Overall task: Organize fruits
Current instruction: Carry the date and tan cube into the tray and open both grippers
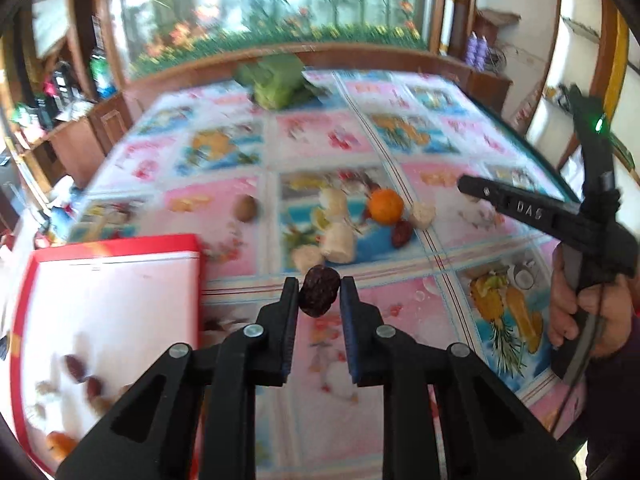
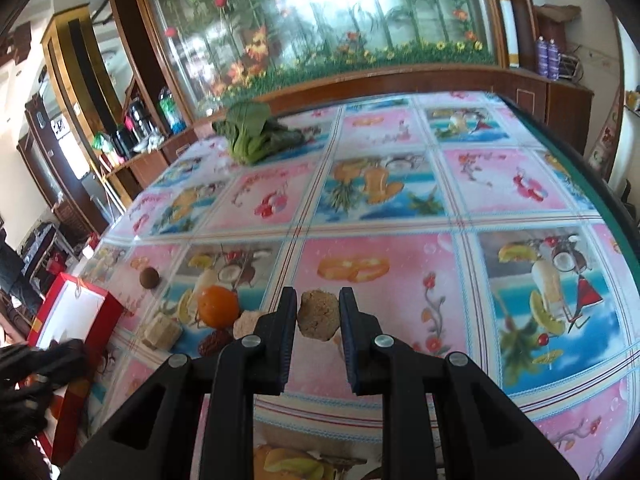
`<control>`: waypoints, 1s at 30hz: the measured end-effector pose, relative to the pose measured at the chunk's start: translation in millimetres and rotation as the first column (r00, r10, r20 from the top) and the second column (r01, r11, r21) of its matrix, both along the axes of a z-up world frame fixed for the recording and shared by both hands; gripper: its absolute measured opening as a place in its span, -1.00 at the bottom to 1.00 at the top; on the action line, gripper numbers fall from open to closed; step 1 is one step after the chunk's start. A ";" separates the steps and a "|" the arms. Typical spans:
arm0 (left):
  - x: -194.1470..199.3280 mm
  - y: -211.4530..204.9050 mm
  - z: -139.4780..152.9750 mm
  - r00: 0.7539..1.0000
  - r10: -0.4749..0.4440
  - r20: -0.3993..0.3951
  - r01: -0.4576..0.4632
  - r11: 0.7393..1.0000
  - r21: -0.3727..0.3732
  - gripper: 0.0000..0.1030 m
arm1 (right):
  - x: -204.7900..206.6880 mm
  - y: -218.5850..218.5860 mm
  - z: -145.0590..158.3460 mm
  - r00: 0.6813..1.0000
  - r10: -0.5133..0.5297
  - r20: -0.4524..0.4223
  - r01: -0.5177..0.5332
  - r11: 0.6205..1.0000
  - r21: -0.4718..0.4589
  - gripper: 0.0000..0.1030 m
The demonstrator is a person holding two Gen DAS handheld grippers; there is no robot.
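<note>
In the left wrist view my left gripper [image 1: 320, 286] is shut on a dark red date [image 1: 320, 298], held above the table beside a red box [image 1: 108, 248] with a white inside. Several dates and pale pieces lie in the box. On the table beyond are an orange [image 1: 385, 206], a brown round fruit [image 1: 246, 208], pale chunks [image 1: 340, 244] and another date [image 1: 401, 234]. In the right wrist view my right gripper [image 2: 317, 294] is shut on a tan crumbly chunk [image 2: 318, 316], just right of the orange [image 2: 218, 306].
A bunch of leafy greens [image 2: 252, 132] lies at the table's far side. The fruit-print tablecloth [image 2: 400, 184] covers the table, whose green edge [image 2: 592, 184] curves along the right. A hand [image 1: 580, 308] holds the right gripper's handle. Wooden cabinets stand behind.
</note>
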State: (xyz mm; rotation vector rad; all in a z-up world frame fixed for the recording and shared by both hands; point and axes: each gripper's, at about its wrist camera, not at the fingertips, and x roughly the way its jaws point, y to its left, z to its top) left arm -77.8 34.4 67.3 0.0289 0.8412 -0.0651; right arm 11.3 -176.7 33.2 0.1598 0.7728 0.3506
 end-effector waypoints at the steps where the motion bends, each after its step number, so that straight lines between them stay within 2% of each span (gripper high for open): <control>1: -5.2 5.9 5.0 1.000 0.014 0.017 -0.014 1.000 0.000 -0.57 | -1.4 0.0 1.2 1.000 -0.004 0.008 0.004 1.000 0.003 -0.61; 5: -30.9 41.0 21.2 0.994 0.082 0.069 -0.083 0.996 0.013 -0.57 | -15.0 13.1 12.6 0.999 0.020 0.043 -0.020 1.000 0.020 -0.61; 8: -43.4 69.0 25.6 0.986 0.144 0.083 -0.145 0.989 0.013 -0.57 | -33.7 37.6 24.5 0.994 0.074 0.075 -0.078 0.996 0.048 -0.62; 11: -52.3 94.3 26.6 0.973 0.212 0.095 -0.215 0.976 0.018 -0.56 | -52.2 73.2 28.5 0.985 0.159 0.066 -0.165 0.981 0.102 -0.62; 13: -57.2 107.9 25.1 0.962 0.253 0.108 -0.258 0.966 0.034 -0.56 | -64.1 99.4 30.0 0.973 0.223 0.059 -0.228 0.966 0.119 -0.62; 17: -63.1 128.2 21.9 0.943 0.310 0.124 -0.318 0.946 0.058 -0.56 | -87.2 155.4 34.1 0.930 0.365 0.041 -0.368 0.923 0.113 -0.62; 22: -70.8 149.7 14.7 0.932 0.341 0.126 -0.348 0.936 0.043 -0.56 | -110.7 198.2 39.7 0.887 0.459 0.049 -0.462 0.883 0.086 -0.62; 30: -81.0 170.4 4.7 0.924 0.364 0.120 -0.370 0.928 0.038 -0.56 | -137.3 233.6 28.4 0.849 0.528 0.028 -0.529 0.848 0.038 -0.62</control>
